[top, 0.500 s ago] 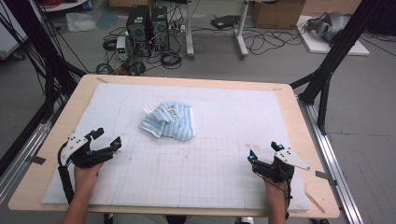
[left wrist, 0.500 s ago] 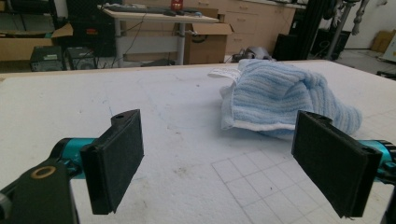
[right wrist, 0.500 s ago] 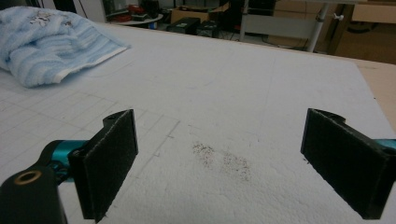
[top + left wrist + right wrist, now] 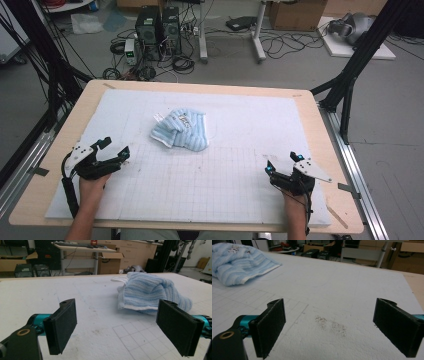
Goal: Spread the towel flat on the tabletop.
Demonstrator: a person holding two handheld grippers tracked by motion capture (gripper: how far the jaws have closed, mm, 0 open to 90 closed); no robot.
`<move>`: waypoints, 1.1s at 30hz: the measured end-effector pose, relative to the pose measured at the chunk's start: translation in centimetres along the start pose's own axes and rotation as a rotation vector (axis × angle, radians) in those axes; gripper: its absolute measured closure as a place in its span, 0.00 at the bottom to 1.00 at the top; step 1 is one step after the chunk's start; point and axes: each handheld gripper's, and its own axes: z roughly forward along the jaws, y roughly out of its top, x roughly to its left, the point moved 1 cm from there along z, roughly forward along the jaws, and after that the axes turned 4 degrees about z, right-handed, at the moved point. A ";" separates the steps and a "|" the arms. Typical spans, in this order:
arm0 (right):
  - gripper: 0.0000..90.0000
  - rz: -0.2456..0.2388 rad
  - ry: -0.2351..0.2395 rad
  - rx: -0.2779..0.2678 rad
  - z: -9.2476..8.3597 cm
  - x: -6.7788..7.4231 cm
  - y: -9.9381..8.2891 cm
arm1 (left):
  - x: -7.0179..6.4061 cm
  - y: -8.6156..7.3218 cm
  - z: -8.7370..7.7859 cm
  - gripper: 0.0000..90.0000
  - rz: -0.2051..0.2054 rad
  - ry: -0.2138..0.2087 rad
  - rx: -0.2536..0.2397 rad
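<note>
A crumpled blue-and-white striped towel (image 4: 181, 130) lies on the white mat (image 4: 240, 130), a little left of the middle. My left gripper (image 4: 115, 146) rests low at the mat's left front, open, jaws wide apart and pointing toward the towel (image 4: 150, 293), nothing between them. At the right front, my right gripper (image 4: 283, 163) is also open and empty, low over bare mat. In the right gripper view the towel (image 4: 239, 262) sits far off at the upper left, and its jaws frame a small dark stain (image 4: 332, 326).
The mat lies on a wooden table (image 4: 320, 130) and carries a faint grid over its near half. Black frame posts (image 4: 350, 75) stand at the table's sides. Computers (image 4: 157, 25), cables and boxes sit on the floor beyond the far edge.
</note>
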 end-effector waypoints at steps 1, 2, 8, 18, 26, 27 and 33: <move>0.11 -0.004 -0.001 0.002 0.0 0.0 0.0 | 0.0 0.0 0.0 0.19 0.000 0.000 0.000; 0.11 -0.007 -0.001 0.002 0.0 0.0 0.0 | 0.0 0.0 0.0 0.19 -0.001 0.000 0.002; 0.11 -0.006 0.002 0.004 0.0 0.0 0.0 | 0.1 0.0 0.1 0.19 -0.003 0.003 0.008; 0.11 -0.006 -0.001 0.006 0.0 0.1 0.0 | 0.5 0.2 0.2 0.21 -0.044 0.008 0.025; 0.11 -0.015 -0.001 0.008 0.1 0.2 0.0 | 0.8 3.5 1.1 0.21 -0.040 -0.054 0.012; 0.11 -0.015 -0.001 0.008 0.1 0.2 0.0 | 0.8 3.5 1.1 0.21 -0.040 -0.054 0.012; 0.11 -0.029 -0.007 0.011 0.2 0.2 0.0 | 0.7 5.7 2.7 0.21 -0.031 -0.120 0.028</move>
